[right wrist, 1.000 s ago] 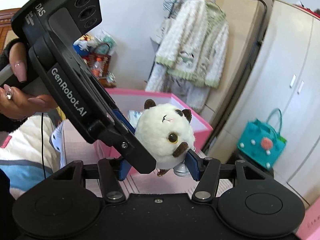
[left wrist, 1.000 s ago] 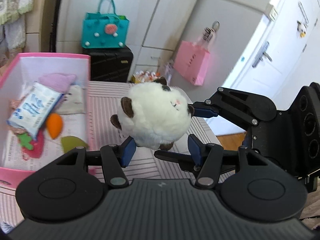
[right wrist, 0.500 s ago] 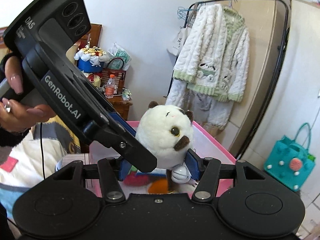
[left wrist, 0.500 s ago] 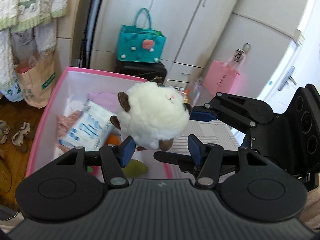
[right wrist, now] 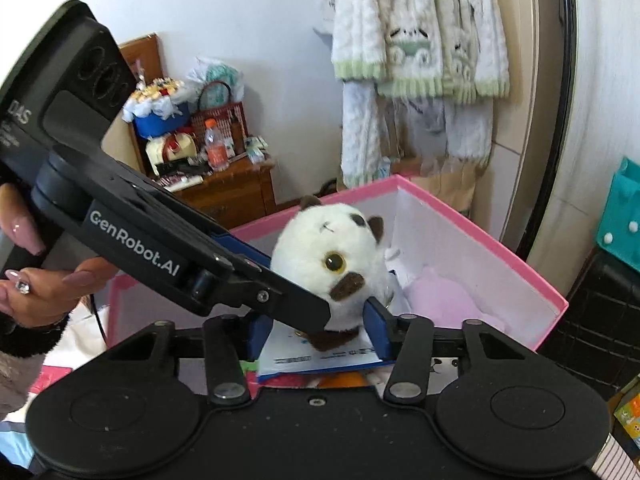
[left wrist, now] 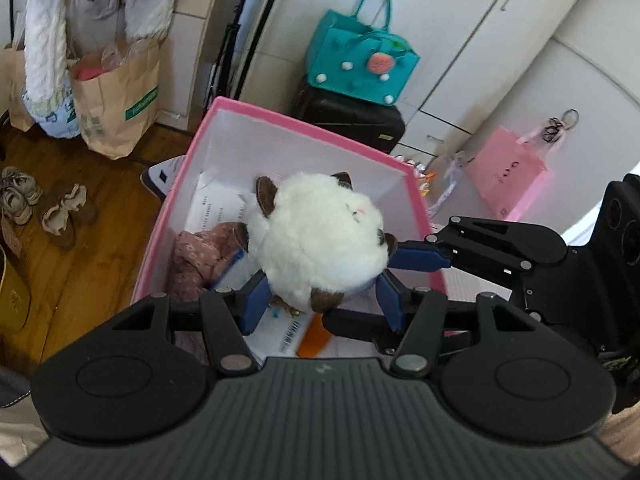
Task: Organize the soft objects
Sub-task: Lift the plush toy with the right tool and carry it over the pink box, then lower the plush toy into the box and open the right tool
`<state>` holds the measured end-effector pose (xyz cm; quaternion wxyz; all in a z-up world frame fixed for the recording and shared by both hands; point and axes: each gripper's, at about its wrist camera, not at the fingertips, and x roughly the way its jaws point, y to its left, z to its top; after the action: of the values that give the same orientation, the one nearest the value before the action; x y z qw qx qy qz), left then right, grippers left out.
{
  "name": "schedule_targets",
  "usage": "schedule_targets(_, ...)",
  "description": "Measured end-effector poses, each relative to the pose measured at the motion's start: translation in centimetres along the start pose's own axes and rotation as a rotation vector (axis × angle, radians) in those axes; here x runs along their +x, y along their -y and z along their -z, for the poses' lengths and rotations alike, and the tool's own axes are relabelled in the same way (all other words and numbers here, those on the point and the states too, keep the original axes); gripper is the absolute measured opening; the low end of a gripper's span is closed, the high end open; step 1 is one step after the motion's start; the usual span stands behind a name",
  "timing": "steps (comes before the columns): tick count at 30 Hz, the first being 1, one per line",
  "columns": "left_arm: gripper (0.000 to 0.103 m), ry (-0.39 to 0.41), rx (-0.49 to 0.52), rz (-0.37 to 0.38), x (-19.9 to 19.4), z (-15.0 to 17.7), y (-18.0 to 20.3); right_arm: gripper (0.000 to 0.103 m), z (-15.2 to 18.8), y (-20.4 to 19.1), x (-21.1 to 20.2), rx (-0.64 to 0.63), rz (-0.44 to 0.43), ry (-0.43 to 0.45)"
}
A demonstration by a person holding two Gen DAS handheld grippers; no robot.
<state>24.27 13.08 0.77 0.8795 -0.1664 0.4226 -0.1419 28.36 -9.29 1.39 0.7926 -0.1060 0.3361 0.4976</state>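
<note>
A round white plush cat [left wrist: 320, 240] with brown ears and paws is held in the air over the open pink box [left wrist: 308, 128]. My left gripper [left wrist: 320, 300] is shut on its lower body. My right gripper [right wrist: 318, 328] is shut on the same plush [right wrist: 328, 260] from the other side; its arm crosses the left wrist view at the right. Inside the box lie a dusty-pink soft toy [left wrist: 196, 256], a lilac soft item [right wrist: 440, 300], a blue-and-white packet [right wrist: 320, 360] and an orange piece [left wrist: 312, 340].
A black suitcase [left wrist: 352, 120] with a teal bag [left wrist: 360, 60] stands behind the box. A pink gift bag [left wrist: 508, 172], a brown paper bag [left wrist: 116, 104], shoes [left wrist: 60, 212] on the wood floor, a hanging fleece jacket [right wrist: 420, 40] and a cluttered wooden cabinet [right wrist: 224, 188] surround it.
Both grippers have carried the plush cat from over the striped table leftward to above the inside of the pink box, and tilted downward. Both stay shut on it.
</note>
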Motion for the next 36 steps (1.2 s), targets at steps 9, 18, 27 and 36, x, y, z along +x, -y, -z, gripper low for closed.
schedule_targets(9, 0.053, -0.016, 0.018, -0.049, 2.4, -0.3, -0.5, 0.048, -0.5, 0.9, 3.5, -0.031, 0.049, -0.096)
schedule_targets(18, 0.043, -0.039, 0.027, -0.084, 4.1, -0.7, -0.5, 0.048, -0.1, 0.6, 2.2, -0.057, 0.103, -0.09)
schedule_targets(27, 0.043, 0.004, 0.084, -0.074, 0.4, 0.8, 0.8, 0.053, 0.8, -0.9, -1.2, -0.083, 0.1, -0.045)
schedule_targets(36, 0.044, 0.042, 0.126, -0.141, 1.0, 0.4, 2.8, 0.056, 0.8, 1.0, -0.6, 0.012, 0.157, -0.038)
